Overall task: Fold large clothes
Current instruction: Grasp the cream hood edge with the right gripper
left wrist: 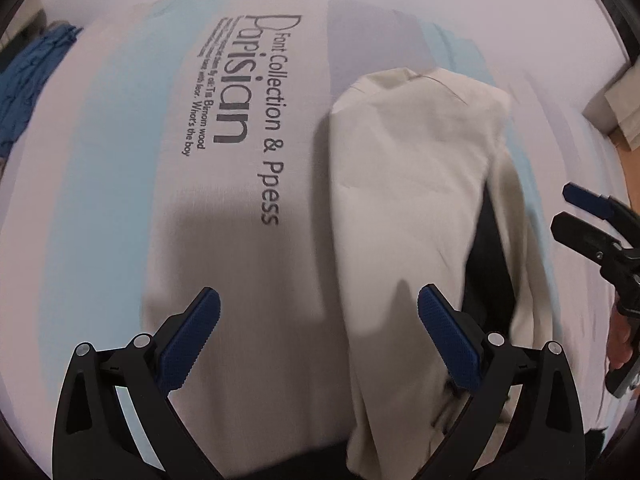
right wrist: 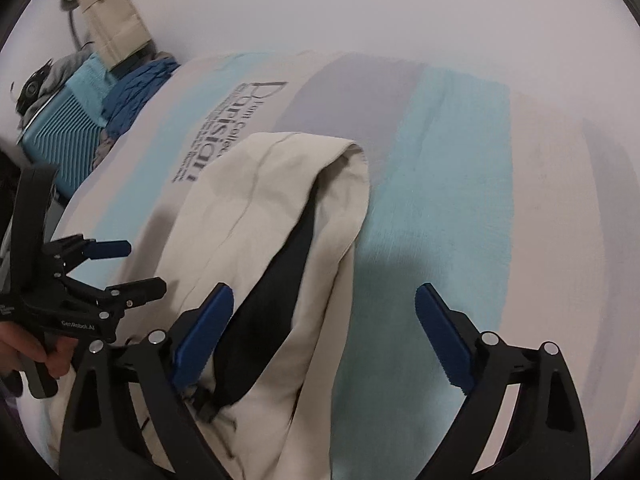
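Cream garment (left wrist: 416, 208) lies bunched in a long folded heap on the bed sheet (left wrist: 100, 168), its dark lining (right wrist: 276, 292) showing along one edge, just right of the sheet's printed lettering (left wrist: 256, 120) and running from twelve o'clock down to six in the left wrist view. Left gripper (left wrist: 319, 334) hangs over it with fingers spread wide and nothing between them, its right pad (left wrist: 448, 344) above the cloth; right gripper (right wrist: 324, 334) is likewise released and empty, the garment's edge by its left pad (right wrist: 204, 340). Out at ten o'clock in the right wrist view sit a teal case (right wrist: 64, 136) and a blue cloth (right wrist: 132, 92) beyond the bed's edge.
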`<state>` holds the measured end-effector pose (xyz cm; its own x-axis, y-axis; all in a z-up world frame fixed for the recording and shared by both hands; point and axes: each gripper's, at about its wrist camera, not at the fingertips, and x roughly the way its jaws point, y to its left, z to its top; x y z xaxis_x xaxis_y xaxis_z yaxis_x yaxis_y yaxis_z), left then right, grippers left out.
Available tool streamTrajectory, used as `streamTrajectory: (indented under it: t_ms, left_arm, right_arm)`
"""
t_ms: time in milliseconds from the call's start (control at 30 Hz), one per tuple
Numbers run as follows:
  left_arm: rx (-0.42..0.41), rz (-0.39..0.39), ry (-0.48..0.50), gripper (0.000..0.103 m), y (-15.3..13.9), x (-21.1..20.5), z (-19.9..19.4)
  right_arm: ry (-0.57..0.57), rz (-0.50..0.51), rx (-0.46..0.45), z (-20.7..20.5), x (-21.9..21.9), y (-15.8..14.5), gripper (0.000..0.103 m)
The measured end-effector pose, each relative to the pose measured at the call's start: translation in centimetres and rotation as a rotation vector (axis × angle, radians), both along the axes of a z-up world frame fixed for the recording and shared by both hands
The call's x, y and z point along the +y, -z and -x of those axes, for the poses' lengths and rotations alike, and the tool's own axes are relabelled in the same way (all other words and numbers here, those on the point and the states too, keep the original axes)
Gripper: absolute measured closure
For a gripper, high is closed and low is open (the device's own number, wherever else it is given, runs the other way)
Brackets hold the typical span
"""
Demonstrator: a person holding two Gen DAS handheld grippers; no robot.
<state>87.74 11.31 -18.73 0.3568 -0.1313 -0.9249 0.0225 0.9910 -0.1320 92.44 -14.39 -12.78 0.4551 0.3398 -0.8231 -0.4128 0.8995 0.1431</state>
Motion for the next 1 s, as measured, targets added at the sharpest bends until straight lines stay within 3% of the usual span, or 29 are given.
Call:
streamTrajectory:
  t_ms: [200, 333, 600, 1000]
  left_arm:
    - [-0.008, 0.062, -0.018, 0.006, 0.4, 0.9, -2.8]
    - [0.013, 0.062, 0.008, 0.006, 0.6, 0.4, -4.4]
    - [0.022, 0.030, 0.007, 0.006, 1.4, -1.1, -7.2]
    - [0.002, 0.092, -0.002, 0.008, 2.0, -2.4, -10.1]
  right_arm:
    - [0.025, -0.027, 0.059, -2.5, 0.0, 1.7, 0.029]
    - [0.060, -0.050, 0.102, -3.8, -0.5, 2.6, 0.039]
    - [0.097, -0.108, 0.175, -5.5, -0.5, 4.5, 0.045]
    - [0.107, -0.193, 0.250, -7.1, 0.0, 5.3, 0.078]
